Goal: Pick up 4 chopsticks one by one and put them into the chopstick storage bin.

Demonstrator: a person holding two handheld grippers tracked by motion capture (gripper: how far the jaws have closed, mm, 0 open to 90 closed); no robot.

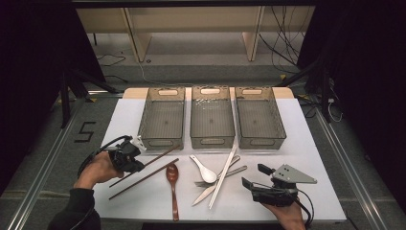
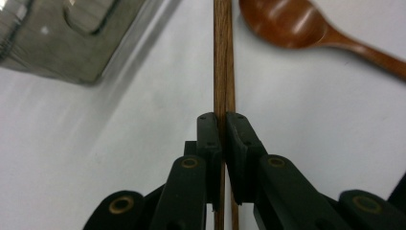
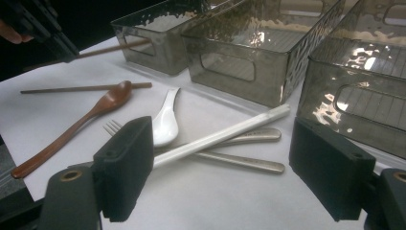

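Now the left gripper (image 2: 223,143) has its two jaws pressed together on a brown wooden chopstick (image 2: 223,57), which runs straight ahead from the fingertips. Beyond them, to the right, lies a wooden spoon (image 2: 306,28). The right gripper (image 3: 230,167) is spread wide, with white chopsticks (image 3: 225,134) and a fork (image 3: 239,160) just ahead between its fingers.

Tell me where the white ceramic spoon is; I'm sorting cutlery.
High view: the white ceramic spoon lies mid-table, between the wooden spoon and white chopsticks, before the middle bin.
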